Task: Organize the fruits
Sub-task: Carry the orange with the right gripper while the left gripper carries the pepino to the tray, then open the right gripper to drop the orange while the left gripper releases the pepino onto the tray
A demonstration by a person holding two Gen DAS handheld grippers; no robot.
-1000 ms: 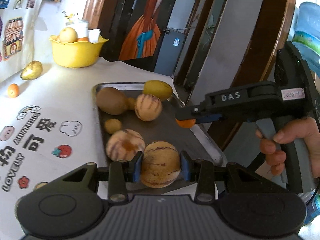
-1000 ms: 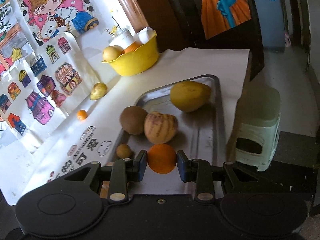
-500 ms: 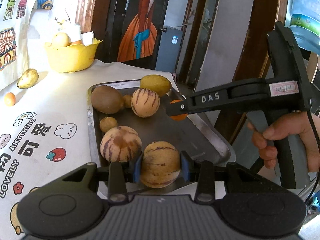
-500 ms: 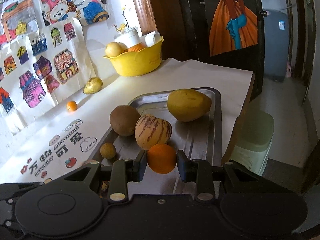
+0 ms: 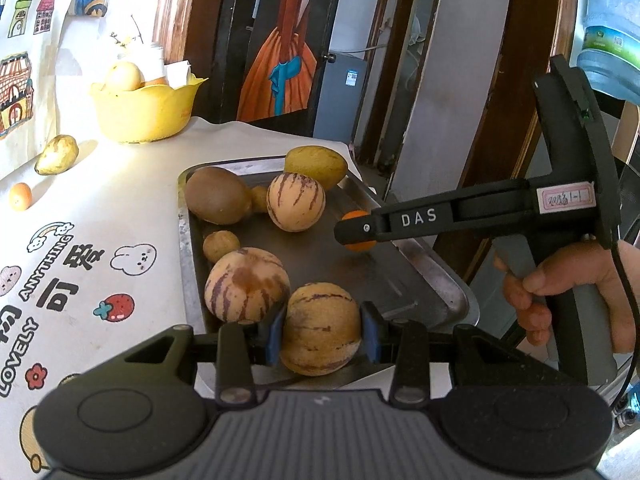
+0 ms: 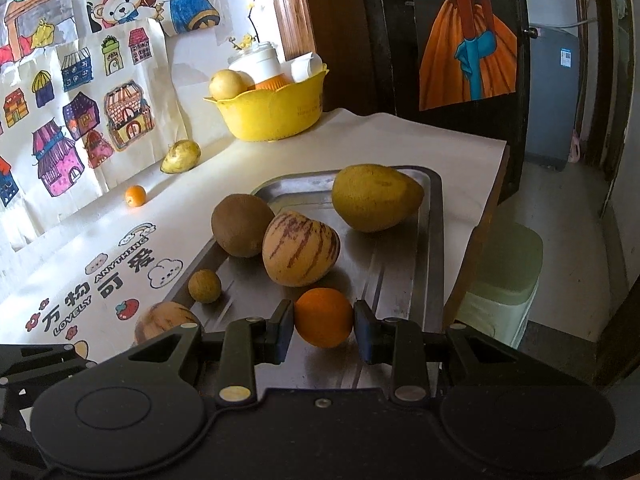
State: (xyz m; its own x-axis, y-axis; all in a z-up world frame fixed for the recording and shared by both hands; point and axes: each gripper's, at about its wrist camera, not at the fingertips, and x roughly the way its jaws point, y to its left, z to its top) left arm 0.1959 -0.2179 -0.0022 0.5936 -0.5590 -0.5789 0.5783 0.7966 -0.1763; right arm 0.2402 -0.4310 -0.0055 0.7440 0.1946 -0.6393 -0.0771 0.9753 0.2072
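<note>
Since a moment ago both my tongs have come lower and closer over the tray (image 5: 432, 276), and the fruit in them has come along.

On the far left, a small orange (image 5: 20, 196) and a yellow pear (image 5: 56, 155) lie loose on the desk (image 5: 120, 200), near the yellow bowl (image 5: 148, 112). They are well apart from the tray.

My left tongs (image 5: 322, 330) are closed on a striped melon (image 5: 320, 324), one pad on each side of its round middle. It sits at the near end of the tray, just beside another striped melon (image 5: 246, 284). I think it is the heavy one. Its skin looks smooth, so it could slip. The widest part is the best place to hold it, and I should not squeeze hard or it may bruise.

Farther back on the tray are a brown kiwi (image 5: 218, 196), a third striped melon (image 5: 295, 202) and a big yellow fruit (image 5: 316, 166).

My right tongs (image 6: 324, 328) are closed on an orange (image 6: 324, 317), held across its middle, low over the tray. I cannot tell if it touches the metal. I think it is light and firm, with bumpy skin that grips well.
</note>
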